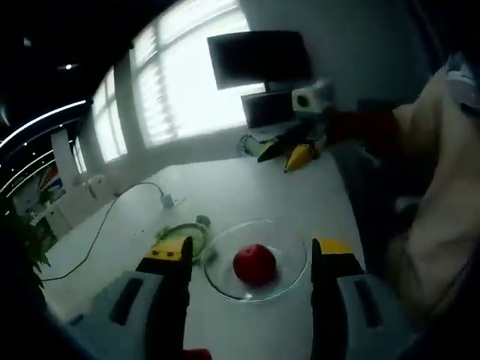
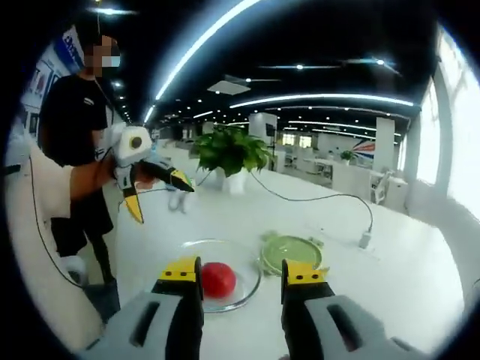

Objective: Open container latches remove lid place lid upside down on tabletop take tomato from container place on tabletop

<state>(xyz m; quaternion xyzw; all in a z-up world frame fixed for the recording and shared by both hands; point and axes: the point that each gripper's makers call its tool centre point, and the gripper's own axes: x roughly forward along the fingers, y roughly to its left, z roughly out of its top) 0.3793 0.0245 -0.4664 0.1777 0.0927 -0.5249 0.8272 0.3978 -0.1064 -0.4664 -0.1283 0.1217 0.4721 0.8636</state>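
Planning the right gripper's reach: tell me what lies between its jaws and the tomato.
Only the glass container's near rim; right gripper is open before the tomato in the right gripper view.

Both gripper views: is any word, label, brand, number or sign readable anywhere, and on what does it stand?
None can be read.
Wall posters at the upper left of the right gripper view: coloured print, too blurred to read.
Monitor in the left gripper view: dark screen, no text visible.
Glass container, tomato, green lid, and both hand-held grippers: no visible lettering.
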